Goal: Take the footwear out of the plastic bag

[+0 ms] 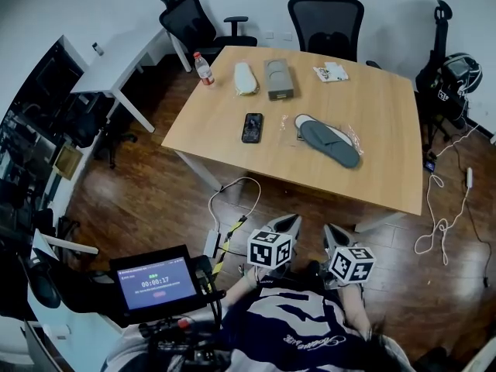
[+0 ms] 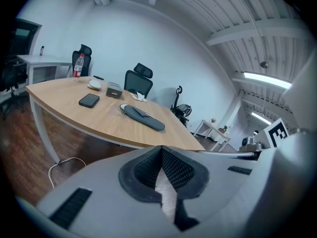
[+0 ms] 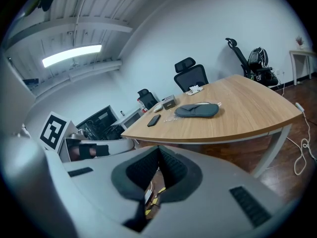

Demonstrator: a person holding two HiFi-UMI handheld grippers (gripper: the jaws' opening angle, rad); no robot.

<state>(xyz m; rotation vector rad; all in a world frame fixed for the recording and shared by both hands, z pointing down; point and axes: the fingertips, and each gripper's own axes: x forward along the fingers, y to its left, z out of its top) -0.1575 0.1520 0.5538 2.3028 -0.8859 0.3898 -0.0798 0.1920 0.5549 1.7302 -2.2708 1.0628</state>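
Observation:
A dark grey slipper (image 1: 329,142) lies in a clear plastic bag (image 1: 288,122) on the wooden table (image 1: 372,177), right of centre. The slipper (image 2: 143,117) also shows in the left gripper view, and the slipper (image 3: 197,110) in the right gripper view, far ahead of the jaws. Both grippers hang close to the person's body, short of the table's near edge and over the floor. My left gripper (image 1: 288,225) is shut with nothing in it, its pads (image 2: 171,167) meeting at the tip. My right gripper (image 1: 335,235) is shut and empty too, pads (image 3: 168,165) together.
On the table lie a black phone (image 1: 253,127), a grey box (image 1: 278,79), a white slipper-like item (image 1: 246,78), a water bottle (image 1: 203,68) and a small packet (image 1: 331,71). Two office chairs (image 1: 325,18) stand behind. Cables (image 1: 232,188) lie on the floor; a screen (image 1: 156,284) is at lower left.

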